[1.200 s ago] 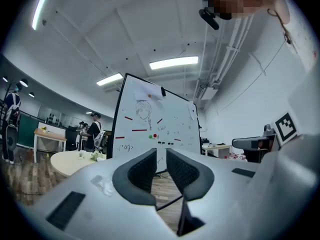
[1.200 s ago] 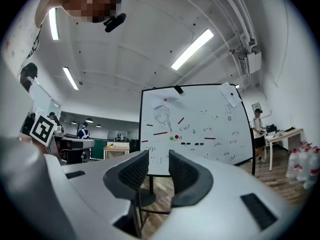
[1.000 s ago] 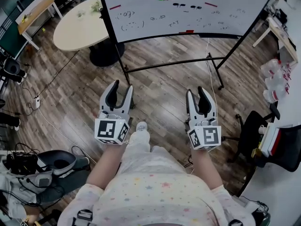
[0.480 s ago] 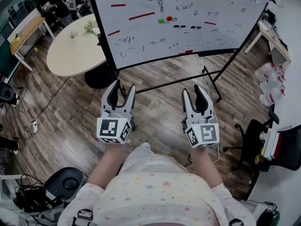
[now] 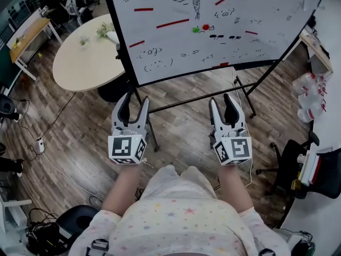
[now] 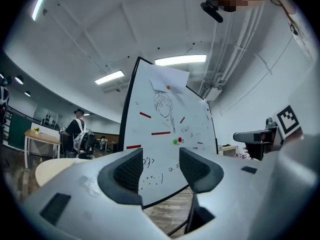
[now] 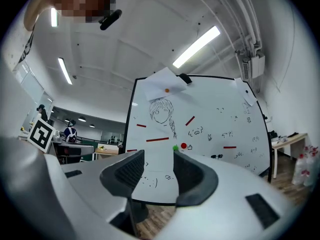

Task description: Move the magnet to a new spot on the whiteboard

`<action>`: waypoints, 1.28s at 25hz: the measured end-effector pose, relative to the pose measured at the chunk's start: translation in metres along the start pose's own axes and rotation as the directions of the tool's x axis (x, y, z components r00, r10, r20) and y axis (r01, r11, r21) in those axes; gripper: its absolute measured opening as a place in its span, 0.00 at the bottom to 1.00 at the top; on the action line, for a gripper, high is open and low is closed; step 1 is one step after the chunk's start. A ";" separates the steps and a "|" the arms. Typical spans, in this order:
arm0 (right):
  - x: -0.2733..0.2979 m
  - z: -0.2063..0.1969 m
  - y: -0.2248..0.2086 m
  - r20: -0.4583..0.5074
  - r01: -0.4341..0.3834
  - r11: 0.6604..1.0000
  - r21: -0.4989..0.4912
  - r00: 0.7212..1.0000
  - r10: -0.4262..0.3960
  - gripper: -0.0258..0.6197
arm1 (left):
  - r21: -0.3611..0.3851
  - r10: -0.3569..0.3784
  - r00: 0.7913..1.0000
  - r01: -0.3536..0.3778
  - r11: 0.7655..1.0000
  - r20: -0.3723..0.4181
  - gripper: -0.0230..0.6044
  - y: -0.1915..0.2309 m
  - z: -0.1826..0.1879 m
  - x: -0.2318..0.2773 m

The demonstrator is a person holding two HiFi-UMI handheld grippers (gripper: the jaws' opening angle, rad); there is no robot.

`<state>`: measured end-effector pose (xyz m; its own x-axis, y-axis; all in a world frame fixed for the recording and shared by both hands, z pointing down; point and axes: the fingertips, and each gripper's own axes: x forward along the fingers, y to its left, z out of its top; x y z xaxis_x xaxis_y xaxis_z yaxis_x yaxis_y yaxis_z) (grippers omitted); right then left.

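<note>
Head view: short of the whiteboard, the left gripper, whose jaws have just been opening with nothing between them, and the right gripper, jaws apart and empty, hover below what appears to be the red magnet near the whiteboard's middle.

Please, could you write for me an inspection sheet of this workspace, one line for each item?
Surface: whiteboard, upright on a stand, with drawings and red strips.
Job's things: red magnet and green magnet, side by side on the board, untouched.
Clutter: bottles at the right.
Grippers: left gripper open, its jaws just opened wider, empty; right gripper open, empty; both short of the board.
Cables: tangle on the floor, lower left.
Surroundings: round table left of the board; chair at right.
</note>
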<state>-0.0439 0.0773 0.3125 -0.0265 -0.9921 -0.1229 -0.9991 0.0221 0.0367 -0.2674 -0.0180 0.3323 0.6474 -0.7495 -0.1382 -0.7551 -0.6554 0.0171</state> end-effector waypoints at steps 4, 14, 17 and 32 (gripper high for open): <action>0.023 -0.002 -0.008 0.000 -0.017 1.000 0.009 1.000 0.017 0.32 | -0.004 0.023 1.000 -0.023 1.000 -0.016 0.36 0.008 -0.008 0.016; 0.088 -0.011 -0.062 0.016 -0.104 0.994 0.040 0.995 0.104 0.32 | 0.023 0.086 0.996 -0.086 0.996 -0.007 0.37 -0.005 -0.013 0.094; 0.108 -0.010 -0.090 0.022 -0.138 0.990 0.024 0.990 0.137 0.32 | 0.022 0.110 0.994 -0.111 0.994 0.015 0.37 -0.016 -0.011 0.127; 0.169 -0.021 -0.165 0.044 -0.232 0.971 0.050 0.972 0.230 0.32 | 0.058 0.165 0.986 -0.164 0.985 -0.014 0.37 -0.057 -0.025 0.215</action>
<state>0.1172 -0.0968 0.3063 -0.2572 -0.9540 -0.1543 -0.9660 0.2581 0.0145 -0.0829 -0.1440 0.3259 0.5151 -0.8488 -0.1195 -0.8559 -0.5169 -0.0178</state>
